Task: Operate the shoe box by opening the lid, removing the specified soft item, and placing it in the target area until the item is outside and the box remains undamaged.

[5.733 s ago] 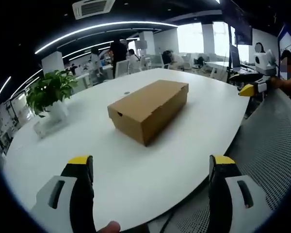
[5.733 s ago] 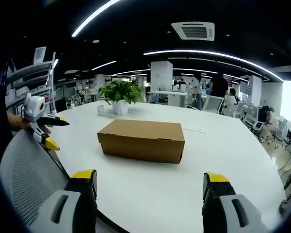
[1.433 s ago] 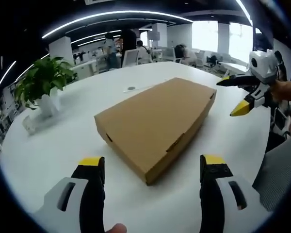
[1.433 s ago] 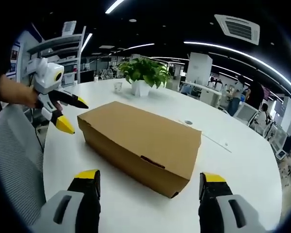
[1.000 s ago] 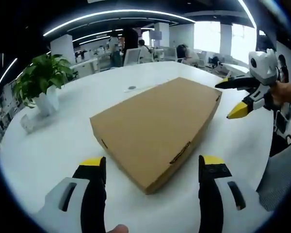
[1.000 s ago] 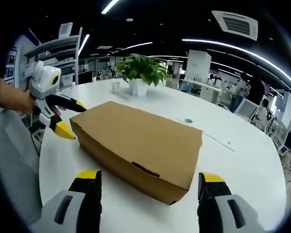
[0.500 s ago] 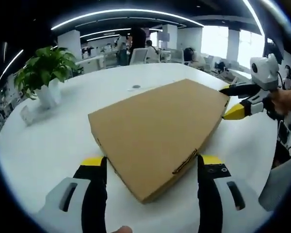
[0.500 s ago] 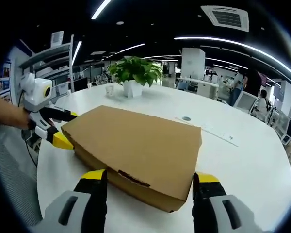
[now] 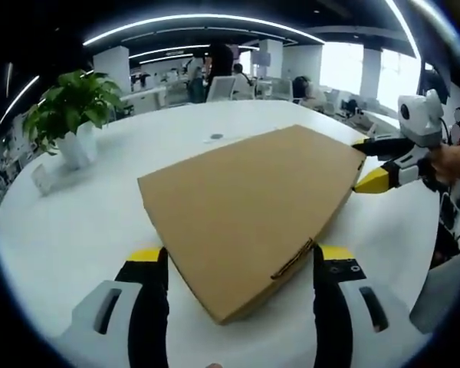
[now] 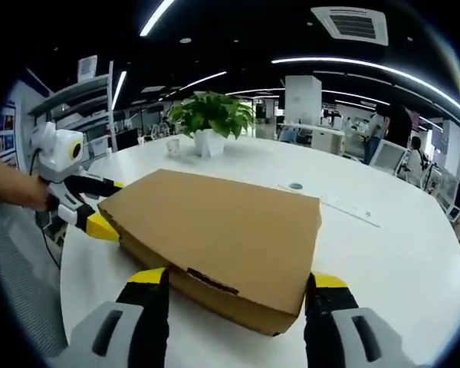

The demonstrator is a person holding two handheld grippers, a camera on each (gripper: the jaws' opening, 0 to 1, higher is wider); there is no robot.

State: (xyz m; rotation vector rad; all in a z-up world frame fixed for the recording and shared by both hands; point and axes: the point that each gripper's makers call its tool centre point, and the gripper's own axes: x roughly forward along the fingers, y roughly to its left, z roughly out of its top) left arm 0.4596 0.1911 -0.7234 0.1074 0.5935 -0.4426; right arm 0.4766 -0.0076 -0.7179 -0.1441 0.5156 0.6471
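Note:
A shut brown cardboard shoe box (image 9: 245, 199) lies flat on the white table (image 9: 69, 230), its lid down. My left gripper (image 9: 241, 254) is open, its yellow-tipped jaws straddling the box's near corner. At the box's far right corner the right gripper (image 9: 366, 162) is open, held by a hand. In the right gripper view the box (image 10: 222, 222) is close in front. My right gripper (image 10: 238, 277) is open around its near end. The left gripper (image 10: 107, 205) stands open at the box's left corner. The box's inside is hidden.
A potted green plant (image 9: 65, 111) stands on the table beyond the box, also seen as the plant (image 10: 207, 115) in the right gripper view. A grey mesh chair (image 10: 15, 307) sits at the table's edge. Desks, chairs and people fill the office behind.
Both grippers have closed in on the box from well back, until each open pair of jaws straddles an end. In the last half second almost nothing moved.

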